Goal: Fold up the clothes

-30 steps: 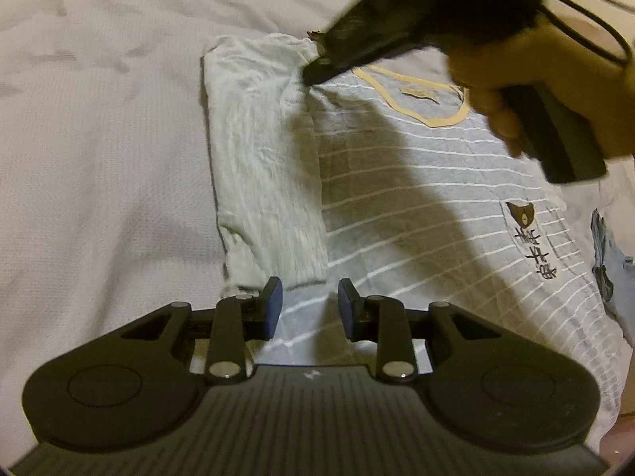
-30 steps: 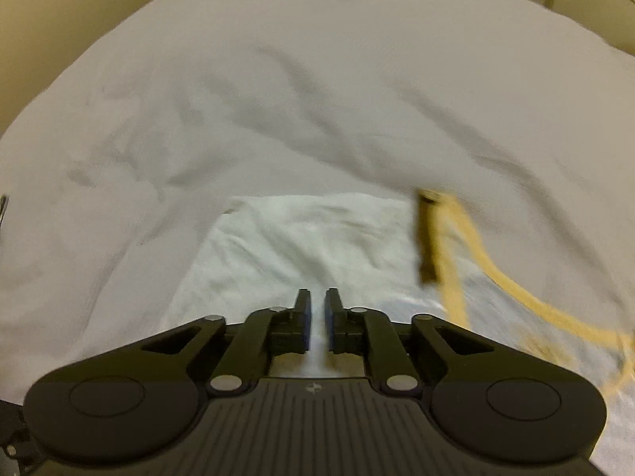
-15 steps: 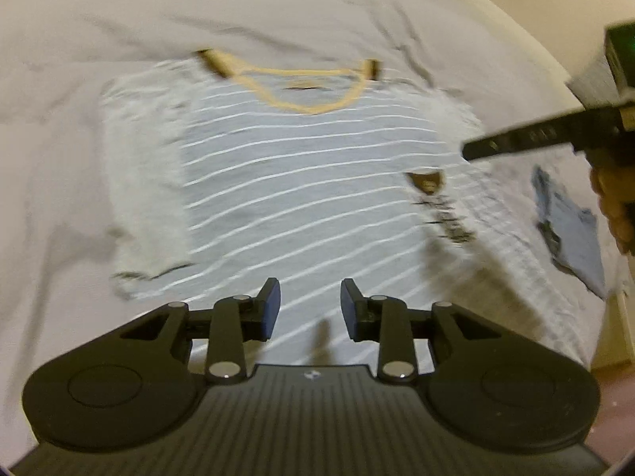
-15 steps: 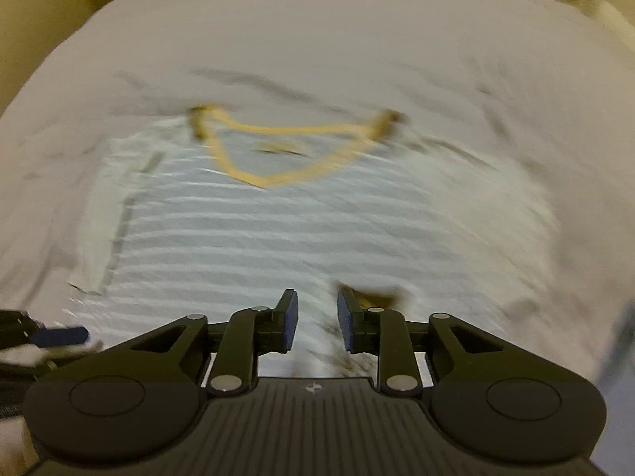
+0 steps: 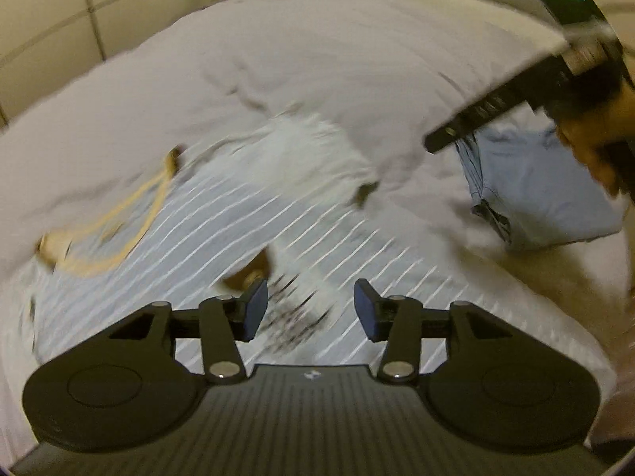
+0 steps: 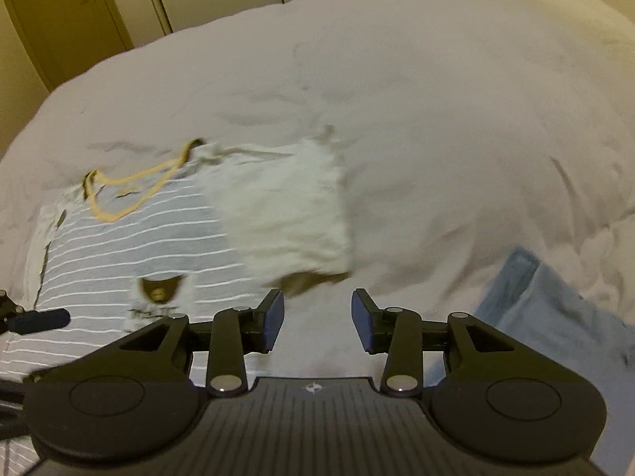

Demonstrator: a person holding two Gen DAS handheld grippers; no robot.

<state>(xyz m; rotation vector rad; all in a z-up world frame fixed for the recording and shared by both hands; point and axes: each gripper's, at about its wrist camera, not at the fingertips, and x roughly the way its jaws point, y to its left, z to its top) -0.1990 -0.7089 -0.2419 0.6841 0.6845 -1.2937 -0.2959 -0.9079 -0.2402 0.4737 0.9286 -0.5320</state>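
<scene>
A grey T-shirt with white stripes (image 5: 325, 238) (image 6: 119, 246) and a yellow collar (image 5: 115, 218) (image 6: 131, 190) lies flat on the bed. Its pale right sleeve (image 6: 285, 206) (image 5: 313, 150) is spread outward. My left gripper (image 5: 310, 309) hovers open over the shirt's chest print, with nothing between its fingers. My right gripper (image 6: 317, 319) is open above the sheet just right of the sleeve's hem, also holding nothing. In the left wrist view the right gripper's body (image 5: 516, 95) shows at the upper right, held by a hand (image 5: 591, 146).
A white bedsheet (image 6: 436, 99) covers the whole bed. A folded light blue garment (image 5: 539, 182) (image 6: 555, 317) lies right of the shirt. Cupboard doors (image 6: 71, 12) stand behind the bed on the left. The left gripper's tip (image 6: 35, 319) pokes in at the left edge.
Both grippers swung from the shirt's left side across to its right side. Both have opened wider; the right one was nearly shut a second ago. The left sleeve lies folded inward.
</scene>
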